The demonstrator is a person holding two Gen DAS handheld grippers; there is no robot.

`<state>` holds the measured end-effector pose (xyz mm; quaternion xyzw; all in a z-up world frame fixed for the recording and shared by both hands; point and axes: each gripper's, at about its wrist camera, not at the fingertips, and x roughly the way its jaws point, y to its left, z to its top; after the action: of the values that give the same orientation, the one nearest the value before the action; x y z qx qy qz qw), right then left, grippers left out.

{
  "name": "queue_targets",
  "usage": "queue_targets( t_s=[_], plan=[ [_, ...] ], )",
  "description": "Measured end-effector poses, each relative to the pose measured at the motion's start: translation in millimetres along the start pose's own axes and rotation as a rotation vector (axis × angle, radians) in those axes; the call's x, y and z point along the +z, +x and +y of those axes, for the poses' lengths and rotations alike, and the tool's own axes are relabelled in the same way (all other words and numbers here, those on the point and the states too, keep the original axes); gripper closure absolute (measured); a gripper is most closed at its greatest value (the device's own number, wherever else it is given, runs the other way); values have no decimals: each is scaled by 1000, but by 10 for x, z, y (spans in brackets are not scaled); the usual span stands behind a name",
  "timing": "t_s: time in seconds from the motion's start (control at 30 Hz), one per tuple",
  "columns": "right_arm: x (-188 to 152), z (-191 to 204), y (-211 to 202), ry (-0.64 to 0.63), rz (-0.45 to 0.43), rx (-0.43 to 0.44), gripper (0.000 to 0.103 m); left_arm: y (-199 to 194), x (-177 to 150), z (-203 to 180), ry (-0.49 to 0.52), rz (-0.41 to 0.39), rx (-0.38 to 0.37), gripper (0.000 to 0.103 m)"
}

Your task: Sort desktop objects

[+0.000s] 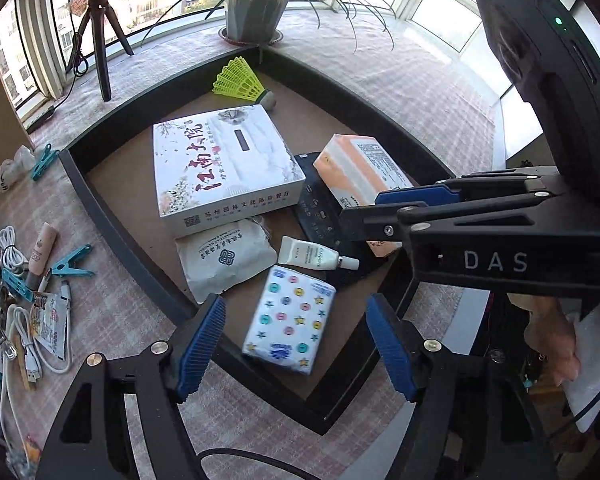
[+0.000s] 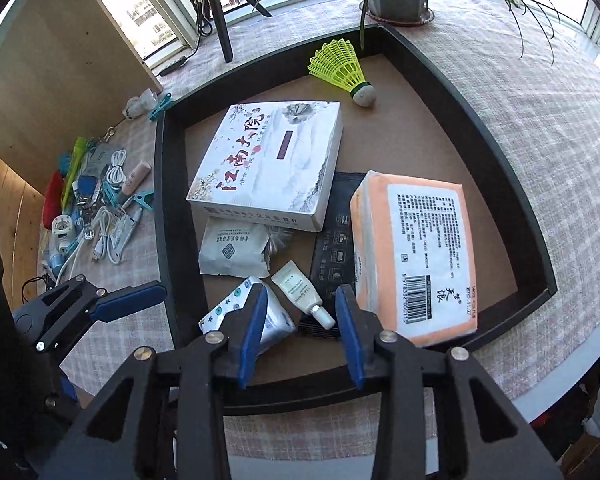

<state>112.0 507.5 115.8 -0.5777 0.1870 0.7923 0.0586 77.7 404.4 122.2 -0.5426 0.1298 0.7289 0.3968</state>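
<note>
Nearest the lens: left claw [image 1: 296,344], blue pads spread wide, nothing between them, hanging above the near corner of the black tray [image 1: 100,216]. Directly below the gap, a small tissue pack [image 1: 290,318] printed with coloured dots and stars, lying flat inside the tray, free of the pads. Right claw [image 2: 300,328] roughly half open, likewise empty, poised over the little white cream tube [image 2: 300,294], cap end toward the camera.

Step in hand, by the look of it: a pause between placements, both claws empty over the tray. Already in the tray: a large white box with red calligraphy [image 2: 268,164], an orange-and-white tissue brick [image 2: 414,256] lying partly on a flat black packet [image 2: 334,240], a white sachet [image 2: 234,254] just beside the box, and a yellow shuttlecock [image 2: 342,68] at the far corner.

Still unsorted, off to the left on the checked tablecloth of the table [image 1: 132,288]: teal clothes pegs [image 1: 70,266], coiled white cables [image 1: 10,248], a pinkish tube [image 1: 44,248], a torn foil sachet [image 1: 52,320] and other small bits too jumbled to name.

Next move, probably: swing toward that heap, pick one piece out cleanly. Tricky part: cables and pegs overlapping, so a narrow, well-aimed pinch on a single item.
</note>
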Motion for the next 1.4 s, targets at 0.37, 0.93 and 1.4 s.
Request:
queue_targets(
  t_s=[0.37, 0.93, 1.4],
  plan=[
    [188, 883, 225, -121, 27, 127, 68, -380, -338, 1035, -196, -31, 137, 33],
    [180, 2920, 1275, -294, 272, 376, 69, -879, -1542, 3031, -576, 58, 320, 48],
    [117, 3371, 1783, -274, 347, 352, 71, -656, -1676, 3218, -601, 97, 259, 75]
  ],
)
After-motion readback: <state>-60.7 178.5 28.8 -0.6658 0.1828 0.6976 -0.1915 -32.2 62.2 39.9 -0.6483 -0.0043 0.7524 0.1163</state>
